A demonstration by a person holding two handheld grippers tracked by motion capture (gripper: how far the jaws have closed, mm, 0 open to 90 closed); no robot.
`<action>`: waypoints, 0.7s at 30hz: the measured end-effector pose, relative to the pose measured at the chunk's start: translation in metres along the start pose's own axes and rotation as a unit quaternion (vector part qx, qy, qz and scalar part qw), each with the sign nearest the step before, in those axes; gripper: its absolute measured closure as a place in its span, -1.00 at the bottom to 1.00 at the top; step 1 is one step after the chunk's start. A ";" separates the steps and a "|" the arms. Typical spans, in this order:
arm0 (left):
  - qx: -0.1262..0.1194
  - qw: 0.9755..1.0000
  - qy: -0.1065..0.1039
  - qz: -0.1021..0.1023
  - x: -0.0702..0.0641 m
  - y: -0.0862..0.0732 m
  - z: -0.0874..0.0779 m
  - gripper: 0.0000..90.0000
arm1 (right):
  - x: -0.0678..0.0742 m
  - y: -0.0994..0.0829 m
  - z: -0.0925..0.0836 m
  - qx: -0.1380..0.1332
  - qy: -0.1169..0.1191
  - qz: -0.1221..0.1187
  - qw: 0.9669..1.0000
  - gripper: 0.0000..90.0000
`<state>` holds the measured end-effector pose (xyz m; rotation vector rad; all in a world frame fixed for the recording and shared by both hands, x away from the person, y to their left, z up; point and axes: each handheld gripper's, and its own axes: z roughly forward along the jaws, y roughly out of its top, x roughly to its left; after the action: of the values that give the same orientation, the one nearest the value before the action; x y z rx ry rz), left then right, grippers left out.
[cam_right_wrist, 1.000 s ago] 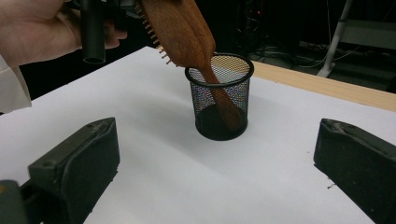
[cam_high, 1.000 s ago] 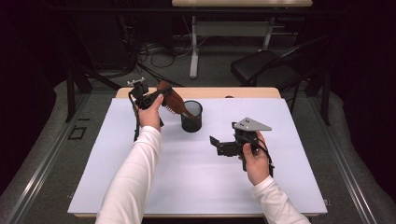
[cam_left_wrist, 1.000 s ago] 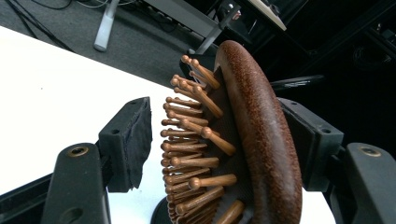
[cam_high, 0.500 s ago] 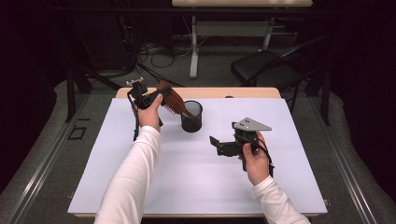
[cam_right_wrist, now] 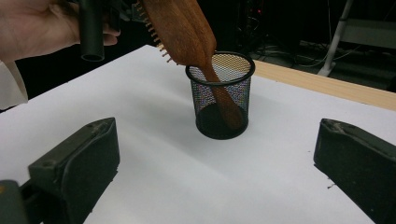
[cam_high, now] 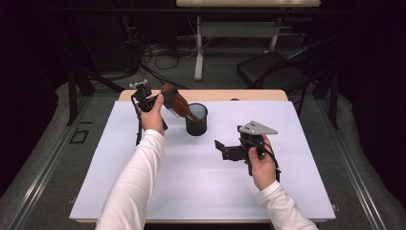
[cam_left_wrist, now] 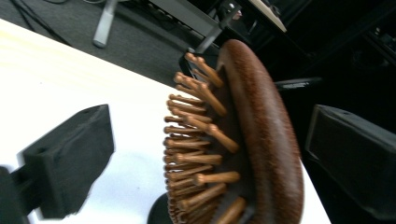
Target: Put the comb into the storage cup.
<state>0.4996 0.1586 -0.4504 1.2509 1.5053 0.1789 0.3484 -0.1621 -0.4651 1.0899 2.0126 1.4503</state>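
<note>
Leaning handle-down in the mesh cup, hairbrush between left gripper jaws, just opened.

A bench with a plain white top is seen across the lower centre of the high view; a strip of light wood is left showing along its far edge, in the upper middle of the frame. A black wire-mesh cup is stood upright on the white top, just left of centre and near the far edge. In the right gripper view the cup is placed in the upper middle of the frame, with the wood strip running across the upper right. The bench is carried by a grey floor.
</note>
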 end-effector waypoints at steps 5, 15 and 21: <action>0.001 1.000 0.008 -0.003 0.000 0.000 -0.001 -0.99 | 0.000 0.000 0.000 0.000 0.000 -0.001 1.000 -1.00; -0.002 1.000 0.009 -0.007 0.002 0.003 -0.004 -0.99 | 0.000 0.000 0.000 0.000 0.000 0.000 1.000 -1.00; 0.001 1.000 0.000 -0.008 0.001 0.003 -0.006 -0.99 | 0.000 0.000 0.000 0.001 0.000 -0.002 1.000 -1.00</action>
<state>0.4966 0.1640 -0.4466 1.2395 1.5161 0.1671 0.3486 -0.1621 -0.4653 1.0861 2.0144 1.4472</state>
